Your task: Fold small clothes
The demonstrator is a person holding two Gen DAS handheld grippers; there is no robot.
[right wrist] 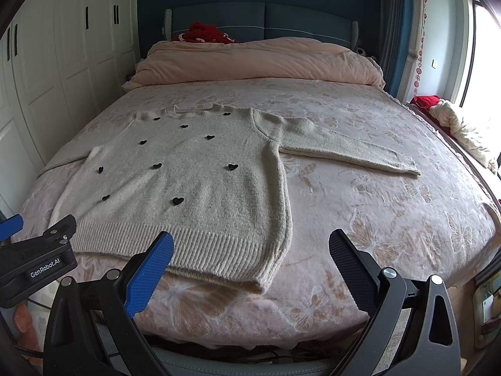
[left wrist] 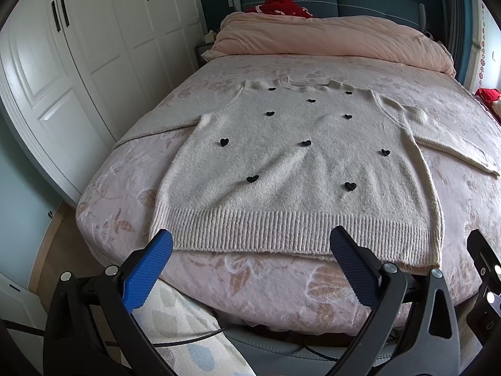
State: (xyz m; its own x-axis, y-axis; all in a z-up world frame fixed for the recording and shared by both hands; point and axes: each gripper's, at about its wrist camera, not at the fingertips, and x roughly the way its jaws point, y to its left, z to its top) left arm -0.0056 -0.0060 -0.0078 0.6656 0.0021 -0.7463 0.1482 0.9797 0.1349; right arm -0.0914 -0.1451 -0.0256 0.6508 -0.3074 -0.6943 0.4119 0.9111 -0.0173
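Observation:
A cream knit sweater [left wrist: 291,169] with small black hearts lies flat, front up, on the bed, both sleeves spread out. Its ribbed hem faces me. It also shows in the right wrist view [right wrist: 194,185], with the right sleeve [right wrist: 350,150] stretched to the right. My left gripper [left wrist: 250,241] is open and empty, just in front of the hem's middle. My right gripper [right wrist: 250,244] is open and empty, in front of the hem's right corner. The left gripper's body [right wrist: 37,257] shows at the left edge of the right wrist view.
The bed [right wrist: 391,219] has a pink floral cover. A folded pink duvet [left wrist: 332,37] and red cloth [left wrist: 281,4] lie at the headboard. White wardrobe doors [left wrist: 78,62] stand on the left. A crumpled cream cloth [right wrist: 463,131] lies by the window.

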